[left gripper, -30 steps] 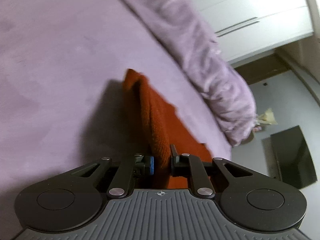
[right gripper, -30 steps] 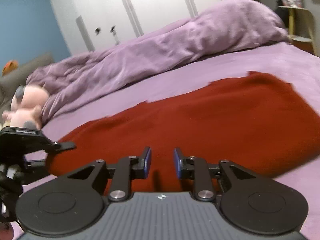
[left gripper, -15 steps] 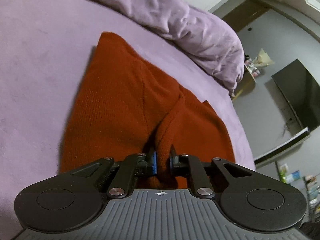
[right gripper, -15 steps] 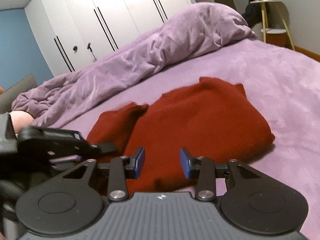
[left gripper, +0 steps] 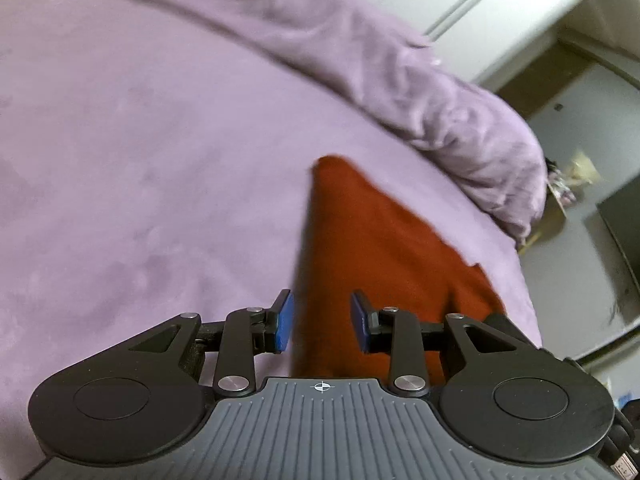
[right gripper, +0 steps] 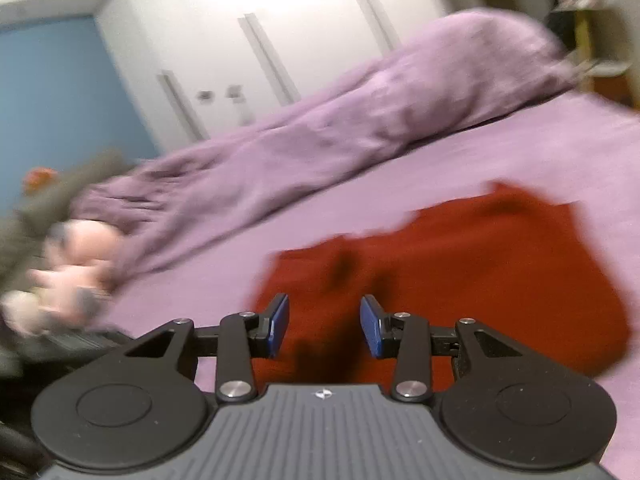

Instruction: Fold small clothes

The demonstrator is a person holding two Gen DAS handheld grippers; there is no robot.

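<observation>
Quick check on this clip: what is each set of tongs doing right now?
Left tongs: open, holding nothing, above the rust-red knitted garment.
Right tongs: open, holding nothing, over the same garment.

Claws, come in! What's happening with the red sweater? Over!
Left claw open, right claw open. Red sweater lies folded on the purple bed. Nothing in the way.

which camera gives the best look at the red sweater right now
The right wrist view. There the red sweater spreads broadly over the purple bed, most of its outline visible, though motion-blurred. The left wrist view shows it only as a narrow wedge running away from the gripper, partly hidden behind the fingers.
</observation>
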